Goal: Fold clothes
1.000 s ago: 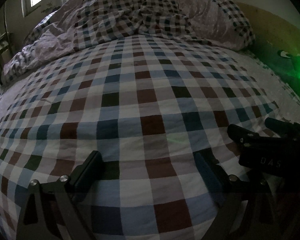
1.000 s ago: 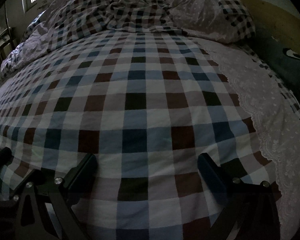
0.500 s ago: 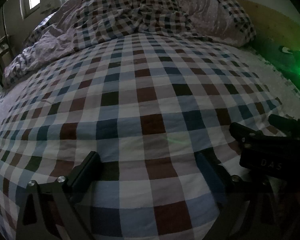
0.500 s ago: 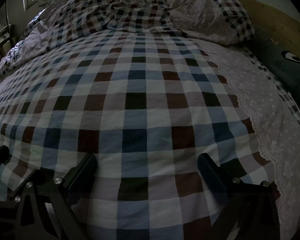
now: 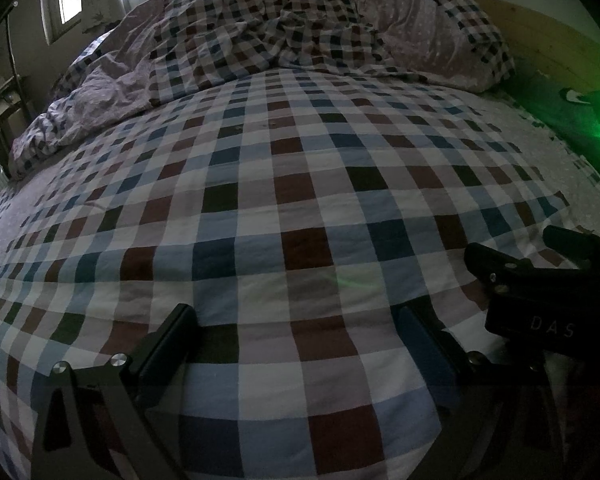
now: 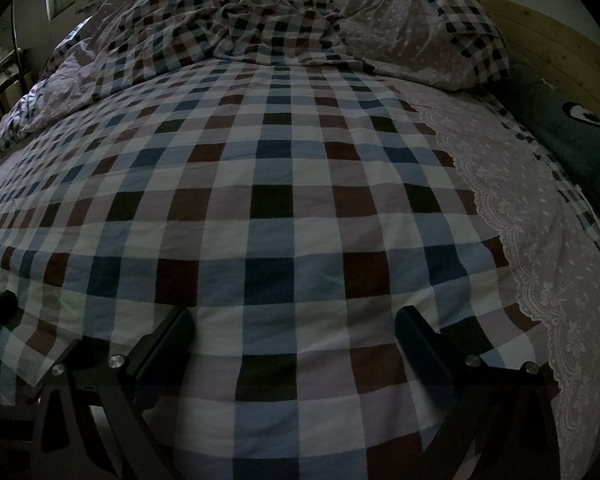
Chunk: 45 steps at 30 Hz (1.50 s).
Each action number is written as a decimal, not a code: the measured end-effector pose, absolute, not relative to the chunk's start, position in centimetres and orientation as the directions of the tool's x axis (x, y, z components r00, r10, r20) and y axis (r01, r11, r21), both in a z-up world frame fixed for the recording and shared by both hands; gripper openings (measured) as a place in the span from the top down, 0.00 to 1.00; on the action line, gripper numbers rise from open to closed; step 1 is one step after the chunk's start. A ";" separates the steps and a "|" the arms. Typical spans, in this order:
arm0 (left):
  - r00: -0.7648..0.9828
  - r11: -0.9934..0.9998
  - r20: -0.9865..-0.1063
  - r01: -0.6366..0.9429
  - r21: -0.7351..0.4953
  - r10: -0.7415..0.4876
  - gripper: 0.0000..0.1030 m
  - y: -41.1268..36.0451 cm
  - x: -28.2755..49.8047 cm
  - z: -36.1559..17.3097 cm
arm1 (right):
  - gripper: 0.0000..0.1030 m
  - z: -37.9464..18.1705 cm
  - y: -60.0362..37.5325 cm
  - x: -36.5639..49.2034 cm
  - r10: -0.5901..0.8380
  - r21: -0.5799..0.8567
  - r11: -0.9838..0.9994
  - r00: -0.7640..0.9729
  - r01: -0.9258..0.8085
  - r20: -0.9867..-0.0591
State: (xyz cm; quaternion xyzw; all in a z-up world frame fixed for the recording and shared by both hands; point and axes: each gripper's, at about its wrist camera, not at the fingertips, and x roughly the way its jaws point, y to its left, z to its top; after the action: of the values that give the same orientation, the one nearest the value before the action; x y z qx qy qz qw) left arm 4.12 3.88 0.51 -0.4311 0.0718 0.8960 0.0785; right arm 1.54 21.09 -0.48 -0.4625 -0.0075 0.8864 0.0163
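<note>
While checked sheet runs lengthwise toward pillow, both hand-held grippers spread wide, empty.

A home bedroom: checked bedspread, rumpled duvet, wooden headboard.

Left claw spread wide; right claw spread wide, side by side.
</note>
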 end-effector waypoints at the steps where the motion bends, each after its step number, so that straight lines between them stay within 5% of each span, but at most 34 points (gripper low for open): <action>1: -0.616 -0.977 -0.784 -0.203 0.061 0.079 0.01 3.9 4.1 0.5 | 0.00 -0.5 21.1 1.6 0.036 -0.029 -0.999 -0.571 -0.021 -0.820; 45: -0.604 -0.979 -0.792 -0.198 0.043 0.088 0.01 3.6 3.8 0.5 | 0.00 -0.4 21.1 1.4 0.041 -0.032 -0.999 -0.569 -0.026 -0.821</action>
State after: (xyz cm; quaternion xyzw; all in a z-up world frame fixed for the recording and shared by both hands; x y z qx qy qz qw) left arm 3.83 3.64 0.55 -0.4375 0.0631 0.8934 0.0801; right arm 1.43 21.13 -0.43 -0.4637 -0.0081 0.8857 0.0187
